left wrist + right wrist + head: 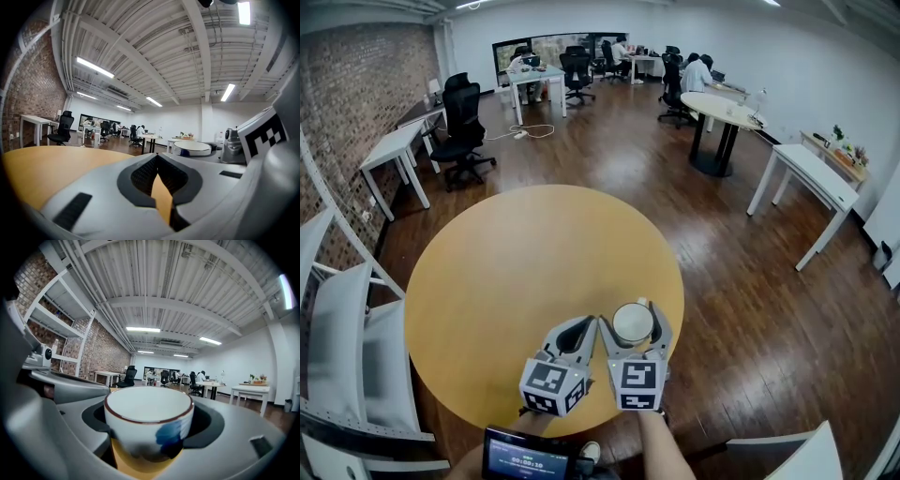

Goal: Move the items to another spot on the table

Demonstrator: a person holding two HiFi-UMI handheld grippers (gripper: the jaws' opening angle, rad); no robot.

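A white cup with a brown rim and a blue mark sits between the jaws of my right gripper, over the near right part of the round yellow table. In the right gripper view the cup fills the gap, and both jaws of the right gripper close against its sides. My left gripper sits just left of it with its jaws together and nothing held. The left gripper view shows that left gripper over bare table, with the cup off to the right.
White shelving stands to the left of the table. Wooden floor surrounds it, with black office chairs, white desks and another round table farther back. A small screen sits at the near edge.
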